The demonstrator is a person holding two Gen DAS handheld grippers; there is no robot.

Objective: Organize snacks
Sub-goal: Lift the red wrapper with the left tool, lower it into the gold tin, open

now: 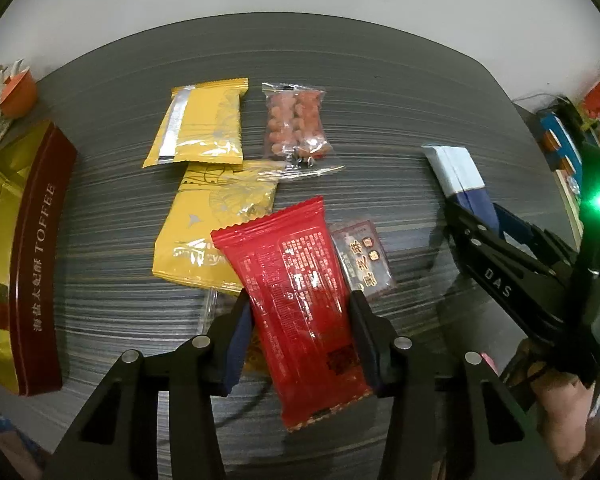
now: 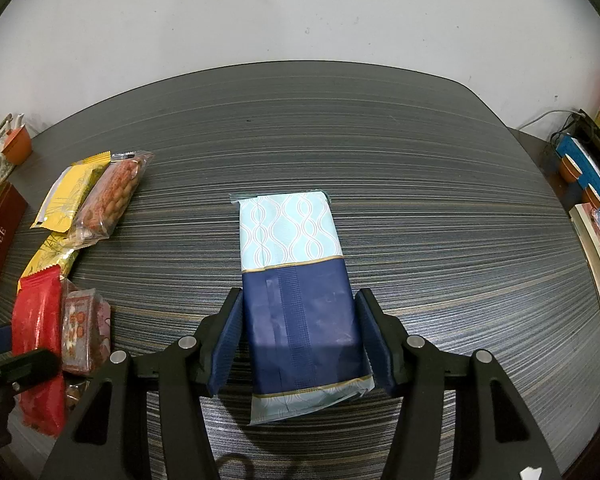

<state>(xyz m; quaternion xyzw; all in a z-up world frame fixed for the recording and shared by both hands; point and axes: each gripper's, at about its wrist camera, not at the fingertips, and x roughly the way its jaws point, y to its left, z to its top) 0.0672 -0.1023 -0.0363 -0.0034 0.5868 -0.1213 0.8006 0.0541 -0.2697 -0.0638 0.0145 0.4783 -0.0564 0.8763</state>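
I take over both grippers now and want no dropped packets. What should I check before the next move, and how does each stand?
1. Left gripper grips the red packet: ok, fingers press both its sides.
2. Red packet is lifted free of the table: cannot tell.
3. Right gripper grips the blue and teal packet: cannot tell, small gaps seem to show beside the fingers.
4. Toffee box is open to receive snacks: ok, its gold inside shows.
5. Left-side pile is out of the red packet's way: not ok, a yellow packet and a small dark red packet lie right behind it.
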